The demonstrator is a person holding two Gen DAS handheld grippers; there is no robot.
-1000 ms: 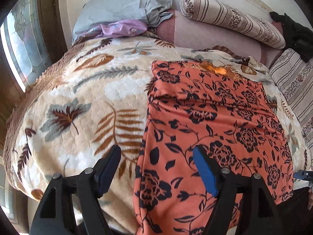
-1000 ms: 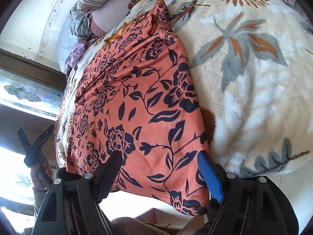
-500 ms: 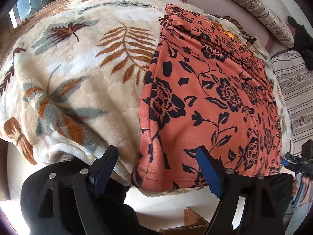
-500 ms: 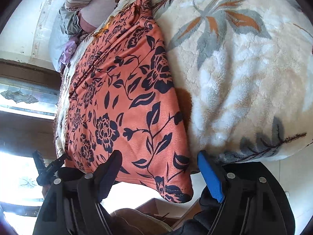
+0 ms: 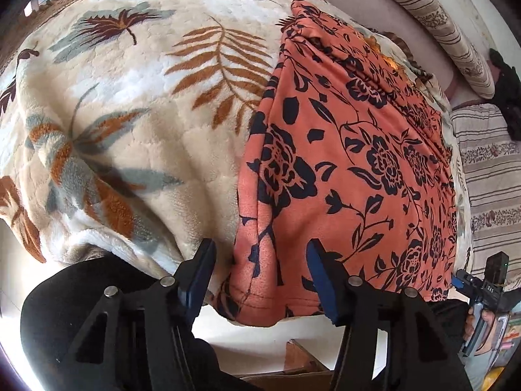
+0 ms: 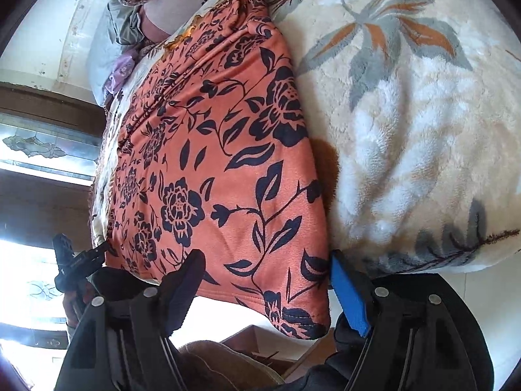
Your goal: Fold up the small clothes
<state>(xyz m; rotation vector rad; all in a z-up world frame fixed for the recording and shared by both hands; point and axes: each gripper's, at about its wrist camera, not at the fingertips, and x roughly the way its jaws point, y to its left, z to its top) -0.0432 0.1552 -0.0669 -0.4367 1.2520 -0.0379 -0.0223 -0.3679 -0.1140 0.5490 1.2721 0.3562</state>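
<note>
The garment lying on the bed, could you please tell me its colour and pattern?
Orange garment with a black floral and leaf print; clearest in the right wrist view.

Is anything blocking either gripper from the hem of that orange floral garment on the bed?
Nothing visible. The left gripper and right gripper are both open, each straddling a near corner of the orange garment hanging over the blanket.

The left claw (image 5: 260,277) stands wide apart around the near left corner of the orange garment (image 5: 351,150); the right claw (image 6: 265,280) does the same at the right corner. Plush blanket (image 5: 130,114) beside the garment lies bare. A cardboard box (image 5: 302,358) sits below the bed edge.
</note>
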